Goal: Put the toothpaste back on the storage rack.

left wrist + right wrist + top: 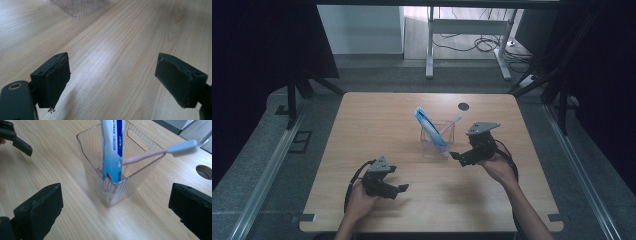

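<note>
**Both grippers empty beside a clear holder with toothpaste and toothbrush**

High view: a clear plastic holder [437, 139] stands near the middle of the wooden table [362, 130], with a blue-and-white toothpaste tube [430, 129] leaning in it and a toothbrush [450, 125] slanting out to the right. Its ribbed walls are hard to make out at this size. The right gripper [455, 156] is held just right of the holder, jaws toward its base; their gap is too small to judge here. The left gripper [401, 189] hangs low over the near-left part of the table, well apart from the holder. A round hole [463, 106] sits in the tabletop toward the far edge.

Left gripper view: the two black jaws stand wide apart over bare wood, nothing between them. A corner of the ribbed holder [80, 7] shows at the top, cut off by the frame.

Right gripper view: the jaws are spread wide, empty, with the holder [140, 175] ahead between them, not touched. The toothpaste tube [112, 150] stands against the near wall, its top cut off and its print too blurred to read. The pink toothbrush [150, 155] rests on the right rim, white head outside; its lower end is blurred behind the ribs. The left gripper [15, 137] appears at upper left, partly cut off.
</note>
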Demonstrator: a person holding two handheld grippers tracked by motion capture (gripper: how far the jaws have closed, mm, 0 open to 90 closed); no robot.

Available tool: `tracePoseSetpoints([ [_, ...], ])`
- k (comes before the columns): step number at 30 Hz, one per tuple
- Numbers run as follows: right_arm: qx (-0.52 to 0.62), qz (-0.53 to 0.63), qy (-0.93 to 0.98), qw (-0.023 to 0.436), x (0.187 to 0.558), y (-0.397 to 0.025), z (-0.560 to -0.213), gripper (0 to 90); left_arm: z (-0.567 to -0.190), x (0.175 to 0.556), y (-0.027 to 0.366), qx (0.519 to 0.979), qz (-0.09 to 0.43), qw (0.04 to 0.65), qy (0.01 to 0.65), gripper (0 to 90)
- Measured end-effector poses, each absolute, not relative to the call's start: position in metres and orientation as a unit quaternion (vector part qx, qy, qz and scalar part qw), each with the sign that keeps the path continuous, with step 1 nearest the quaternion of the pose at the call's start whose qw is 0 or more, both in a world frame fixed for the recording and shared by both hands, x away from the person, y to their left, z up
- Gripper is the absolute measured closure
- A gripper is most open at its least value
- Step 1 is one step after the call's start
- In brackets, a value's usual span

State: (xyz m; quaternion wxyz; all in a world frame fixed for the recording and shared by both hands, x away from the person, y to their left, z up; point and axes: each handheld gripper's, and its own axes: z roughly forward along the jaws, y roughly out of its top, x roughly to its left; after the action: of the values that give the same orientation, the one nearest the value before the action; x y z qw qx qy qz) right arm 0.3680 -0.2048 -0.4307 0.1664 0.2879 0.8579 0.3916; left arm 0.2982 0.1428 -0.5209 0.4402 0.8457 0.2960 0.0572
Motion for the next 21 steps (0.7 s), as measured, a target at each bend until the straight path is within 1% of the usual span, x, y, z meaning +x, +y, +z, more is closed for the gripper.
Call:
tracePoseSetpoints([
  [7, 0.294, 0.389, 0.857, 0.168, 0.358, -0.219, -0.435, 0.0, -0.520, 0.297, 0.143, 0.846, 0.059, 0.439, 0.296, 12.9],
  [21, 0.323, 0.402, 0.837, 0.184, 0.335, -0.260, -0.445, 1.2, -0.521, 0.297, 0.143, 0.845, 0.057, 0.438, 0.301, 12.9],
])
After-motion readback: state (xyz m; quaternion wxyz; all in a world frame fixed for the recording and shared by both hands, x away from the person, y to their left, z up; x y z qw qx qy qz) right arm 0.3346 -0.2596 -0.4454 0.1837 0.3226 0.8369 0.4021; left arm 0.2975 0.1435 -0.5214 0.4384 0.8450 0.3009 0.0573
